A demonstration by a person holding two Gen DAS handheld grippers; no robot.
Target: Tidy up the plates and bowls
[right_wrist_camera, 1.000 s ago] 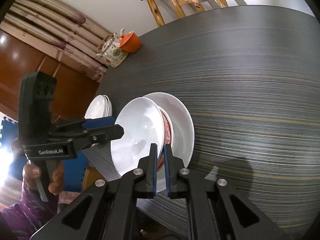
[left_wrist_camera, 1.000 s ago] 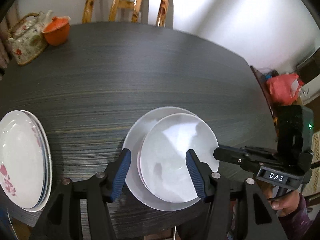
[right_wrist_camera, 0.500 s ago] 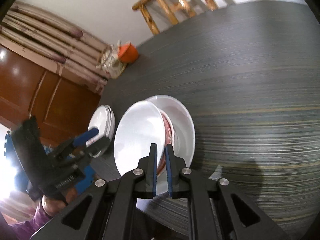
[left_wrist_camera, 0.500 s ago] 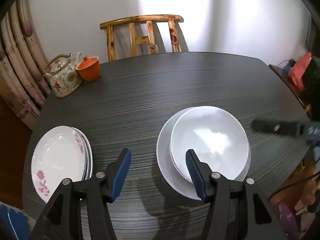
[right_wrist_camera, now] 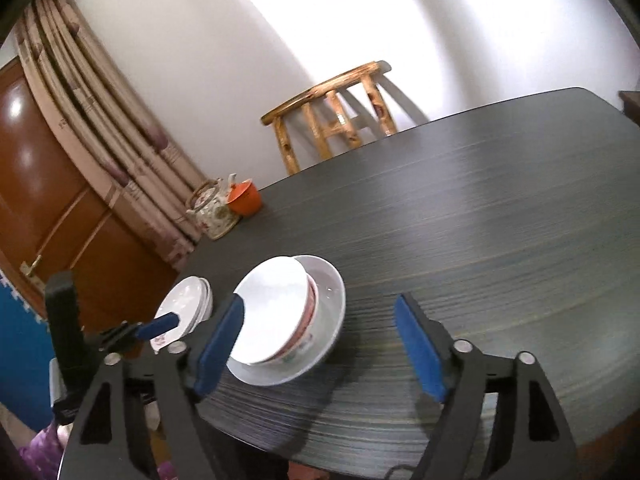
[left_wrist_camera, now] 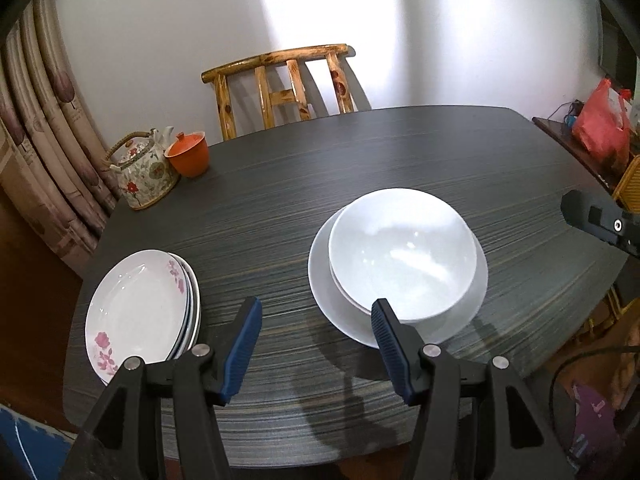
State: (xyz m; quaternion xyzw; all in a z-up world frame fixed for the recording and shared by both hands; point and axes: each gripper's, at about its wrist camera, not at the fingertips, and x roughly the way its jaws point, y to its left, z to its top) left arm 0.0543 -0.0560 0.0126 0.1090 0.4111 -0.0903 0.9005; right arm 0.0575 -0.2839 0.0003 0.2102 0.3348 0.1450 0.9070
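Stacked white bowls [left_wrist_camera: 402, 252] sit on a white plate [left_wrist_camera: 322, 280] at the middle right of the dark table. In the right wrist view the bowls [right_wrist_camera: 276, 312] show a red pattern outside and rest on the plate [right_wrist_camera: 332, 300]. A stack of floral plates [left_wrist_camera: 140, 312] lies at the table's left edge; it also shows in the right wrist view [right_wrist_camera: 184, 304]. My left gripper [left_wrist_camera: 316, 344] is open and empty, above the table just in front of the bowls. My right gripper [right_wrist_camera: 320, 344] is open and empty, drawn back to the right of the bowls.
A floral teapot [left_wrist_camera: 142, 172] and an orange lidded cup [left_wrist_camera: 188, 154] stand at the far left corner. A wooden chair [left_wrist_camera: 284, 84] stands behind the table. A red bag [left_wrist_camera: 600, 128] lies on a side shelf at right. The table's front edge [left_wrist_camera: 320, 452] is close below my grippers.
My right gripper has opened, let go of the bowl rim and pulled back. My left gripper has lifted and drawn back from the bowls, still open.
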